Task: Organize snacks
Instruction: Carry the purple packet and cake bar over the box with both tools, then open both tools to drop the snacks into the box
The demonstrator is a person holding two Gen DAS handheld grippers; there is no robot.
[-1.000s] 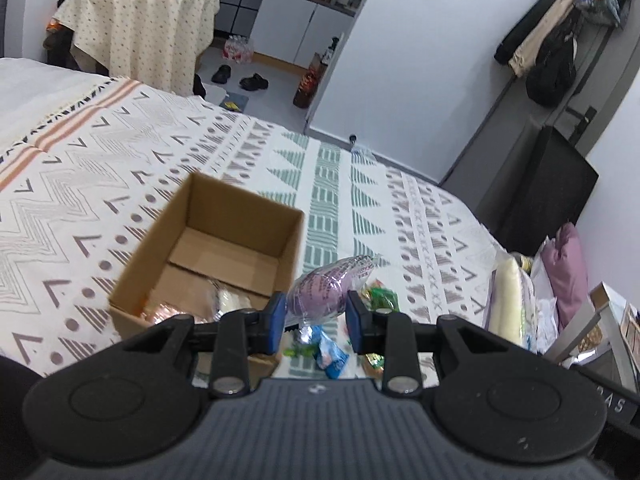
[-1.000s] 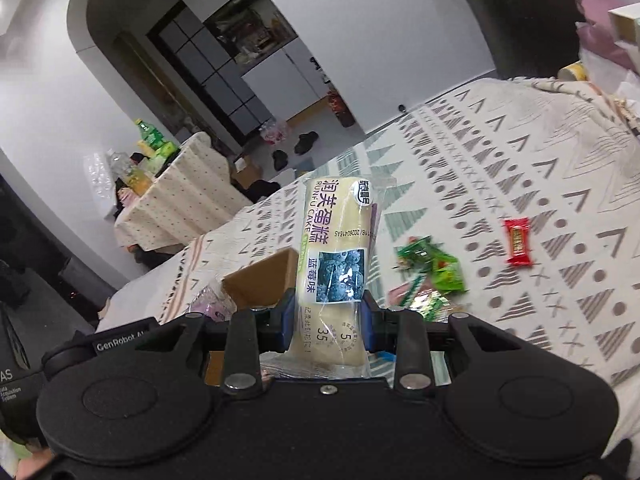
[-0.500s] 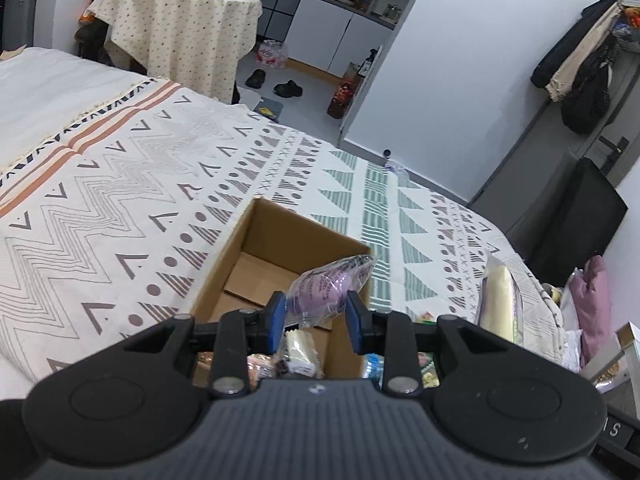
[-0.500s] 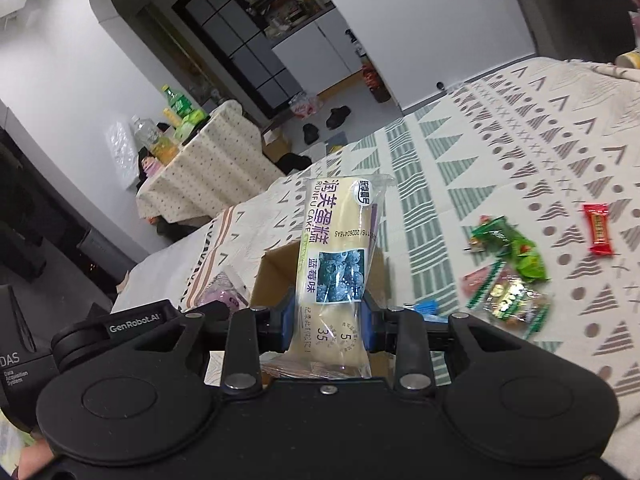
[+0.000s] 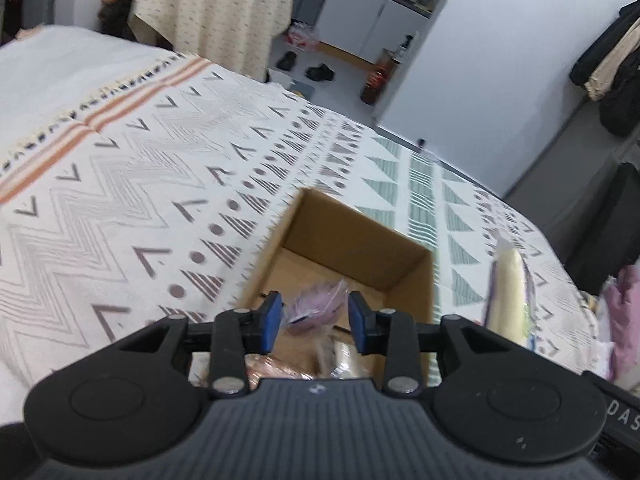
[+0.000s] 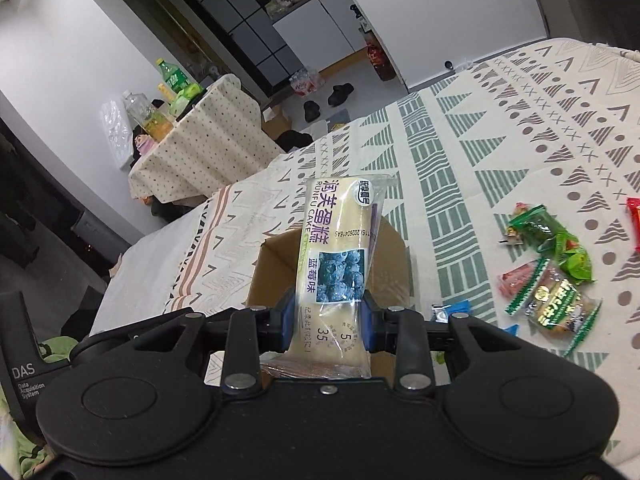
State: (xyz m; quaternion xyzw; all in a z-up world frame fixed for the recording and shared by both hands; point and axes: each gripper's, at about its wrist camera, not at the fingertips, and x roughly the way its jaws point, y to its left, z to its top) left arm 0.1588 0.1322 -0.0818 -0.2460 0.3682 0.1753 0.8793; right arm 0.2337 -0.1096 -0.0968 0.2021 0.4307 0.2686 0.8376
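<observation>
An open cardboard box [image 5: 352,236] stands on the patterned bed cover and holds several wrapped snacks. My left gripper [image 5: 314,320] hangs over the box's near side. Its jaws are opening, and a purple snack packet [image 5: 316,308] sits loose between the blue pads, with a gap on its left side. My right gripper [image 6: 330,320] is shut on a long blueberry cake packet [image 6: 336,256], held upright just above the box [image 6: 276,264]. The left wrist view shows that cake packet [image 5: 506,292] to the right of the box.
Loose snacks lie on the cover right of the box: green packets [image 6: 556,244], a striped one [image 6: 560,308], a red bar [image 6: 634,224], a small blue wrapper [image 6: 452,312]. A cloth-covered table [image 6: 200,152] with bottles stands beyond the bed. Shoes [image 5: 320,72] lie on the floor.
Both grippers have moved over the box, which now sits directly under them. The left jaws have widened and the purple packet has sunk lower between them. The right grip is unchanged.
</observation>
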